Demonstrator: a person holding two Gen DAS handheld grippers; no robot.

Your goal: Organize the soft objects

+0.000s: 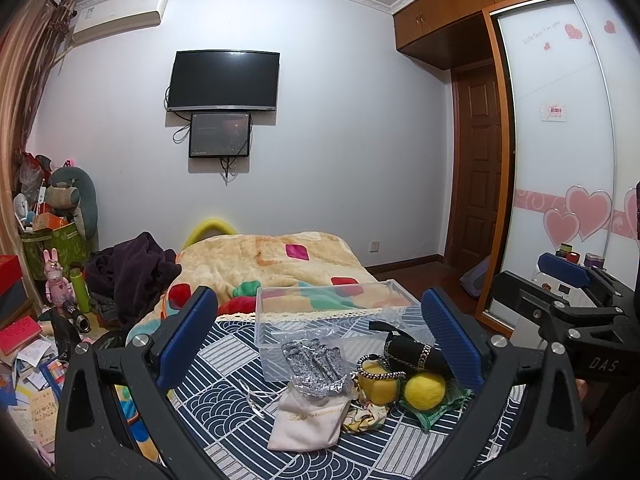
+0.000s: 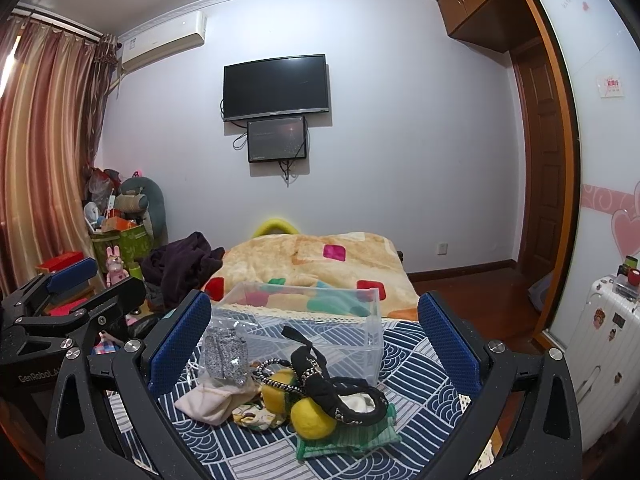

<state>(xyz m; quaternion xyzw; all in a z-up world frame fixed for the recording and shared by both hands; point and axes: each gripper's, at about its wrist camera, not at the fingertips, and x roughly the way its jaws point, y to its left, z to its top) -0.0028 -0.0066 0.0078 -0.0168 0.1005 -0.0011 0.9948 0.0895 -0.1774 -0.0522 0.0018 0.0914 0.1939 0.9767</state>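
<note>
On a blue-and-white patterned bedspread (image 1: 224, 364) lies a small pile of soft items. It holds a grey speckled cloth in a clear bag (image 1: 316, 364) (image 2: 226, 356), a cream drawstring pouch (image 1: 308, 424) (image 2: 212, 400), a yellow felt ball (image 1: 425, 391) (image 2: 312, 420), a black chain-trimmed pouch (image 1: 412, 350) (image 2: 344, 392) and a green cloth (image 1: 432, 416) (image 2: 352, 440). Just behind the pile stands a clear plastic box (image 1: 320, 290) (image 2: 304, 289) with nothing visible inside. My left gripper (image 1: 320, 336) (image 2: 92, 284) hovers open over the pile. Beside it my right gripper (image 2: 314, 342) (image 1: 560, 280) is open too, holding nothing.
A fleece blanket (image 2: 312, 264) covers the bed's far end, with a dark garment heap (image 1: 136, 272) at its left. Boxes, papers and toys crowd the floor (image 1: 36, 344) on the left. A white suitcase (image 2: 600, 360) and sliding wardrobe (image 1: 560, 140) stand on the right.
</note>
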